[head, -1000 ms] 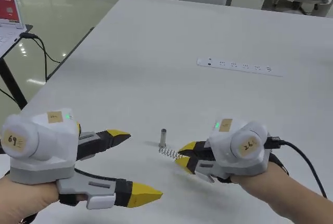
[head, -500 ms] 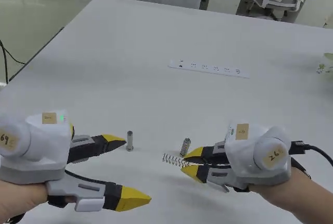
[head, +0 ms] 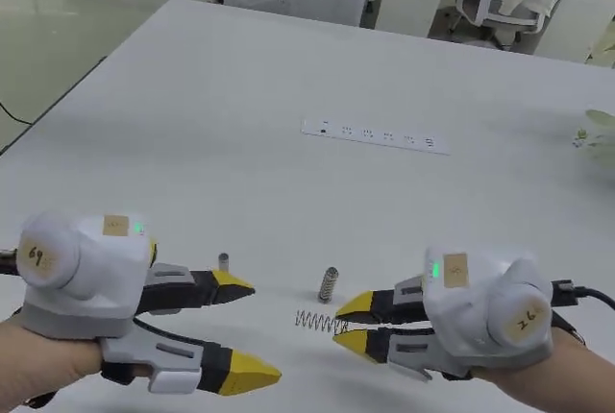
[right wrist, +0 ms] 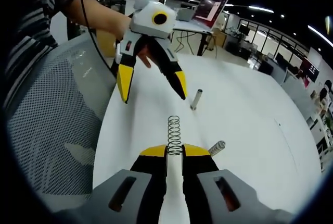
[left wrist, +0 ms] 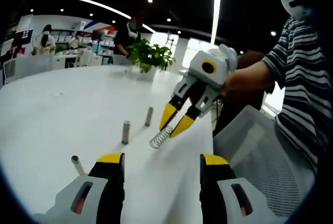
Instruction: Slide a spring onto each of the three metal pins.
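In the head view, the right claw (head: pixel 351 324) is seen at the lower right. Its yellow-tipped jaws are closed almost together on one end of a loose spring (head: pixel 315 321). The spring is held level and sticks out to the left of the tips, low over the white worktop (head: pixel 288 77); whether it touches the surface cannot be told. Just above it in the frame, a spring-covered pin (head: pixel 329 284) stands upright, near the upper jaw tip but apart from it. A bare pin (head: pixel 223 261) is found further left, just beside the upper jaw tip of the left claw (head: pixel 252 329), whose jaws are spread wide with nothing between them. In the right gripper view, the held spring is seen running straight forward from between the jaws. A white power strip (head: pixel 375 135) lies mid-frame on the worktop, well apart.
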`<act>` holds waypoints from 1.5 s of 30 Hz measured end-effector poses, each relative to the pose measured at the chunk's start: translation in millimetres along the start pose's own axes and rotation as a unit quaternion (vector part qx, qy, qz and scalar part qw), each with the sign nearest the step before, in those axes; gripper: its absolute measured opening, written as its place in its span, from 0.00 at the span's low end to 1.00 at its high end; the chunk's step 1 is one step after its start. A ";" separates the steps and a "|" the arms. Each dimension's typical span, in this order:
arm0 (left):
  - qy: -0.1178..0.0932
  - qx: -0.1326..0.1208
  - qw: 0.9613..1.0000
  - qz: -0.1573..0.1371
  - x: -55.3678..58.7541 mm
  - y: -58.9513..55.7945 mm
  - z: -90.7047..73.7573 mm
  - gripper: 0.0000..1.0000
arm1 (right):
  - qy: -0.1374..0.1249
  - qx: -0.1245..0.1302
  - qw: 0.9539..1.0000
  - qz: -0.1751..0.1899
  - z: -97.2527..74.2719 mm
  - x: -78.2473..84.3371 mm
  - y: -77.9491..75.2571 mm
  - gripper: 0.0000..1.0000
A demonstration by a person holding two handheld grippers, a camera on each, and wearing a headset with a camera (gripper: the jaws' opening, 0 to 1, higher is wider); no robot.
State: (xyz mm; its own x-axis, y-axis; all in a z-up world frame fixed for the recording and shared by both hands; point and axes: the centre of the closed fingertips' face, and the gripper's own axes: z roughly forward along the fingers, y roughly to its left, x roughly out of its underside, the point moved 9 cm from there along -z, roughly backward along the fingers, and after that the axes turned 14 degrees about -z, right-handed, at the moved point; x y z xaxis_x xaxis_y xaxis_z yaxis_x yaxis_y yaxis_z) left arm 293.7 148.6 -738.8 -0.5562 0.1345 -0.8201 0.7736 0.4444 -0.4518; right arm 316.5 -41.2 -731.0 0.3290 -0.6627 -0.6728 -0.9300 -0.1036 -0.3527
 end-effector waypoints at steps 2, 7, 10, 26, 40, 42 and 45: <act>0.002 0.003 1.000 0.004 -1.4 0.4 4.1 0.51 | -0.009 -0.004 1.000 -0.004 0.8 -2.8 0.7 0.07; -0.001 0.025 1.000 0.008 -8.4 -0.8 16.7 0.43 | -0.025 -0.014 1.000 -0.008 3.2 -9.5 2.8 0.07; 0.001 0.035 0.999 0.012 -9.4 -1.1 22.2 0.37 | -0.030 -0.017 0.999 -0.012 2.9 -11.5 3.8 0.07; 0.007 0.063 0.998 0.026 -11.5 0.7 27.8 0.05 | -0.038 -0.021 0.999 -0.014 -2.8 -12.5 -0.9 0.07; 0.020 0.082 0.996 0.043 -11.7 1.2 29.7 0.02 | -0.042 -0.025 0.999 -0.008 -3.2 -9.4 0.5 0.07; 0.022 0.085 0.995 0.045 -11.3 0.4 29.5 0.02 | -0.044 -0.026 0.999 0.003 -3.2 -8.8 1.7 0.08; 0.026 0.086 0.995 0.047 -10.2 0.0 29.6 0.02 | -0.043 -0.023 0.999 0.010 -3.5 -7.6 2.6 0.08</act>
State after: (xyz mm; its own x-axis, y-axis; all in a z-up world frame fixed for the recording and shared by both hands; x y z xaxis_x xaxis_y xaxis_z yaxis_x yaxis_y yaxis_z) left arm 308.4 121.0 -740.8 -0.4907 0.2162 -0.8441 0.8608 0.2704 -0.4312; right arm 311.0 -39.0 -724.6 0.3221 -0.5992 -0.7329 -0.9422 -0.1276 -0.3098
